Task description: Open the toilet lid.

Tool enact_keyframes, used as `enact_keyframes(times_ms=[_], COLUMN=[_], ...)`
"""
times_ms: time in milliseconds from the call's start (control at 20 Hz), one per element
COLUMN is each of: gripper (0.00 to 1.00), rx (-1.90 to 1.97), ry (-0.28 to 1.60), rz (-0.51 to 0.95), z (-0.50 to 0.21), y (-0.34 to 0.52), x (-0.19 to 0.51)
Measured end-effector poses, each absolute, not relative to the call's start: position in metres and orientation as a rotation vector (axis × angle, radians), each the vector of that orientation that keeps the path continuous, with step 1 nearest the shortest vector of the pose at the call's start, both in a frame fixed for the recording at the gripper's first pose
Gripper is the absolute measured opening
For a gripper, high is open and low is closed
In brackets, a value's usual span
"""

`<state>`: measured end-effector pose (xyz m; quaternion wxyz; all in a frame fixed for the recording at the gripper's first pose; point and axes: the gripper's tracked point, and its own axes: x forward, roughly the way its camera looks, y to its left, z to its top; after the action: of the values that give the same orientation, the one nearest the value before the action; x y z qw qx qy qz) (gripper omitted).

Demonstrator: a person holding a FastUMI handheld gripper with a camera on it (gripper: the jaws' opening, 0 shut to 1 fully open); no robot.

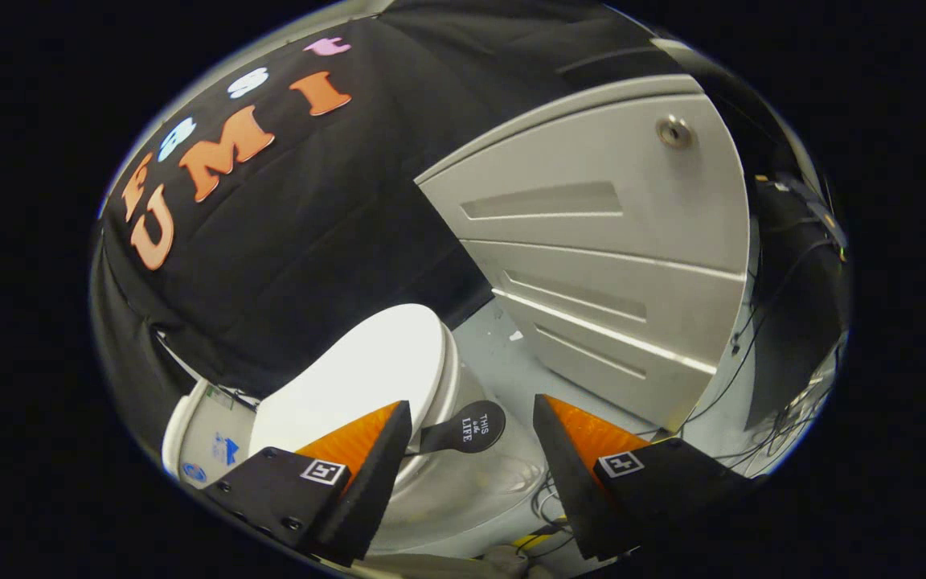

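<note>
Two fingers of the tongs (471, 434) stand wide apart, nothing between them pressed, so the tongs are open and grip nothing. View is tilted hard, whole scene leans.

Toilet (463, 482) sits just ahead of the fingers, white, seen from above and to one side. Lid (358, 378) is down, closed flat on the bowl, its white top glaring under the light. Left finger (370, 450) overlaps the lid's near edge in view; contact cannot be told. A dark round tab (467, 428) with a short stem sticks out from the lid's front edge, right in the gap between the fingers, closer to the left one. It carries small white print. Neither finger touches the tab.

Right finger (571, 458) is off the toilet, over the pale floor (503, 362) side.

Tank (210, 442) shows behind the lid, past the left finger, white with small blue marks on it.

Beyond the toilet stands a grey cabinet (616, 265) with drawer fronts and recessed pulls, a round metal lock (674, 131) near its top corner. Cabinet is well apart from the lid, a strip of floor between them.

Black cables (547, 503) lie on the floor by the toilet base, near the right finger, more run past the cabinet's far side.
</note>
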<state>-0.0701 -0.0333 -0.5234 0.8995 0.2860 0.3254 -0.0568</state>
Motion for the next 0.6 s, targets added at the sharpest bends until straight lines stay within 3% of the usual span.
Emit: enact_keyframes(times_ms=[150, 350, 400, 550, 600], gripper=[0.95, 0.84, 0.76, 0.76, 0.67], rx=[0.73, 0.898, 0.953, 1.1, 1.133], ry=[0.698, 0.807, 0.816, 0.773, 0.768], rz=[-0.161, -0.152, -0.148, -0.152, -0.158], z=[-0.539, -0.55, -0.548, -0.543, -0.545], y=[-0.037, -0.027, -0.024, -0.023, -0.022], x=[-0.073, -0.098, -0.101, -0.095, -0.093])
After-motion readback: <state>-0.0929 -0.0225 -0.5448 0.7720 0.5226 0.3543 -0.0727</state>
